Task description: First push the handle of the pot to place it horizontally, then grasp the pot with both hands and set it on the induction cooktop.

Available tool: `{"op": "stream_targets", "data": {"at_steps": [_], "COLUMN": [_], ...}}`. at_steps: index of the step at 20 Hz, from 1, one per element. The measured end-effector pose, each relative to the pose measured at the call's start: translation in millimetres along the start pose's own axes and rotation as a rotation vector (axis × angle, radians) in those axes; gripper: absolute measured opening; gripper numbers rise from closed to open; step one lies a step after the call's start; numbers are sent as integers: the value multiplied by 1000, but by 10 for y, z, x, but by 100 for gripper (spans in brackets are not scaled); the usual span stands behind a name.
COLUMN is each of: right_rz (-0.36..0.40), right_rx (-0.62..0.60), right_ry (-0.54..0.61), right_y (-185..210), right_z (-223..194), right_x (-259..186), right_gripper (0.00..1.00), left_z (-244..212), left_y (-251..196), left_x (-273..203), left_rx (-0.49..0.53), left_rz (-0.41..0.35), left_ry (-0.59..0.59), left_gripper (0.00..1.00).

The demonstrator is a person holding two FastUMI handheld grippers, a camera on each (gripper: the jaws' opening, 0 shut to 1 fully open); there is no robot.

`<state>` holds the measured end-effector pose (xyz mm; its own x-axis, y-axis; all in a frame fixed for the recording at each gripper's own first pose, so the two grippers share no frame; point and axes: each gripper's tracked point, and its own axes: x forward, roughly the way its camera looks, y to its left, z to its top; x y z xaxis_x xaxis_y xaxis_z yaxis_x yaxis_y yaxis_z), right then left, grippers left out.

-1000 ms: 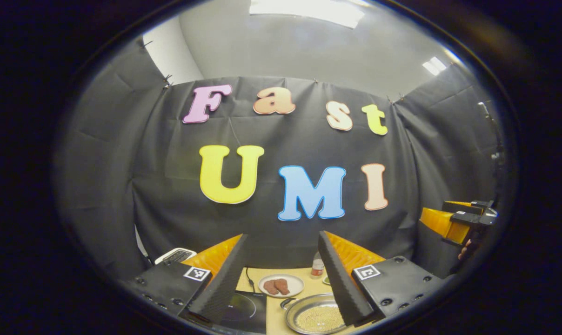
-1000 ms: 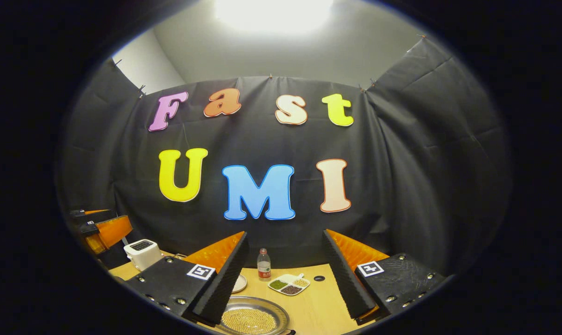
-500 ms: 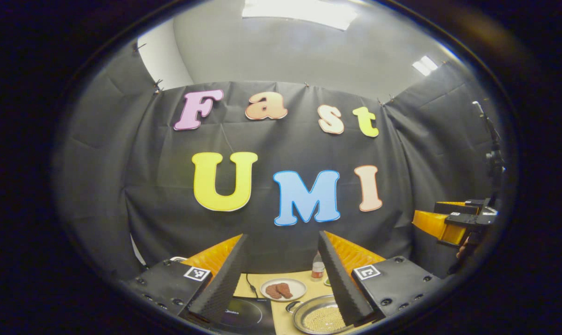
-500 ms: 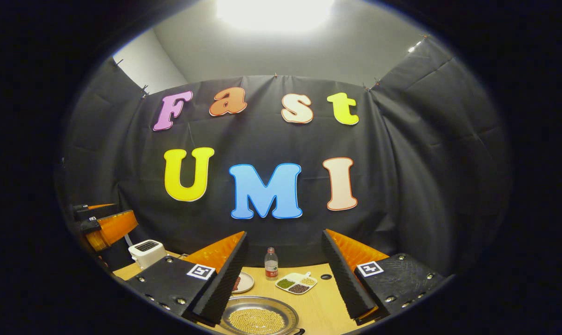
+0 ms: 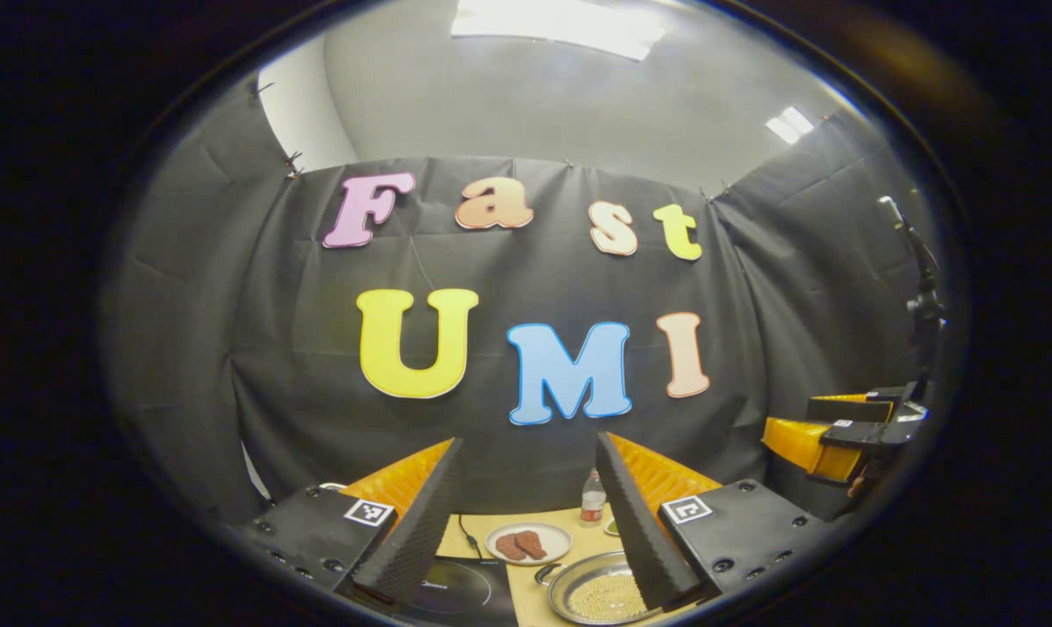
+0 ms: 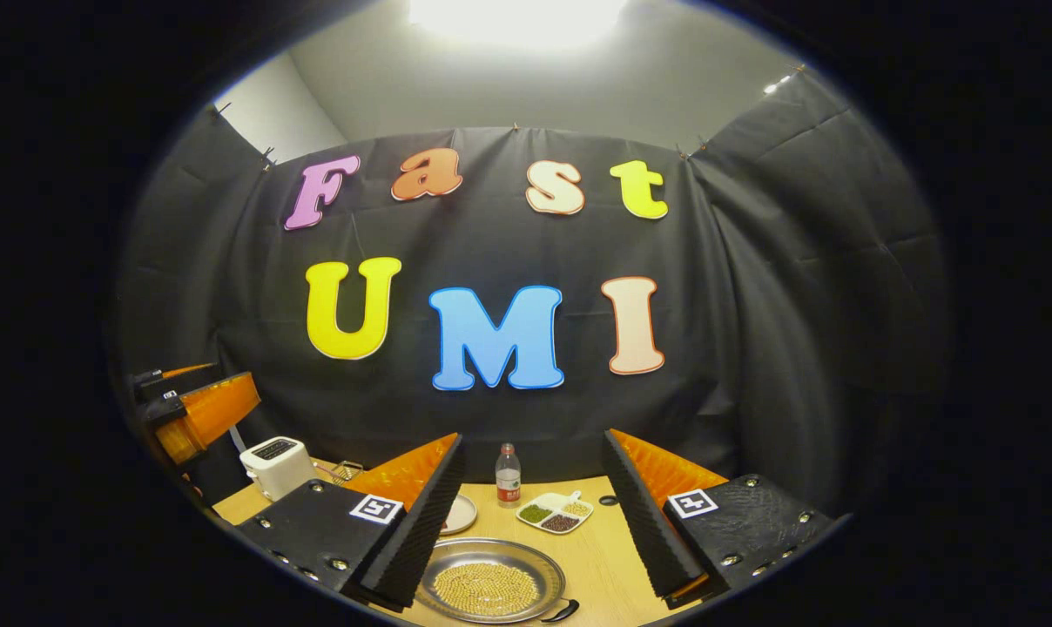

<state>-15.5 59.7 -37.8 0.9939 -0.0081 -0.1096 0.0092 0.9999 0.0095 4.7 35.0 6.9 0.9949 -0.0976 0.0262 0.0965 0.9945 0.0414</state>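
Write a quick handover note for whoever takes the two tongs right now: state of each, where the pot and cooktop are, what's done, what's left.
Left tongs: open, empty, held above the table.
Right tongs: open, empty, also raised.
Pot with pale beans sits on the wooden table, beside the induction cooktop, not on it.
Pot handle: untouched.
Done: nothing.
Left: push the handle horizontal, grasp the pot with both tongs, set it on the cooktop.

Wooden table [image 6: 596, 557] carries a white toaster [image 6: 273, 464] at far left; a bottle [image 6: 509, 476] stands upright by the black cloth; a divided dish [image 6: 555, 513] of grains lies beside it; a plate [image 5: 529, 542] bears two brown pieces.
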Motion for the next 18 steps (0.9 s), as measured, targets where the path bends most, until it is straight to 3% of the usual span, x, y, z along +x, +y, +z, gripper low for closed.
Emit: {"op": "stream_targets", "data": {"at_steps": [14, 18], "right_rz": [174, 185], "right_rx": [-35, -39], "right_ry": [337, 447], "right_y": [-57, -116], "right_z": [-1286, -1691], "right_x": [28, 0], "right_gripper": [95, 76], "left_z": [-276, -387], "left_y": [-208, -233], "left_x": [-47, -41], "left_rx": [-2, 5], "left_rz": [109, 121], "left_ry": [46, 75], "left_gripper": [97, 97]}}
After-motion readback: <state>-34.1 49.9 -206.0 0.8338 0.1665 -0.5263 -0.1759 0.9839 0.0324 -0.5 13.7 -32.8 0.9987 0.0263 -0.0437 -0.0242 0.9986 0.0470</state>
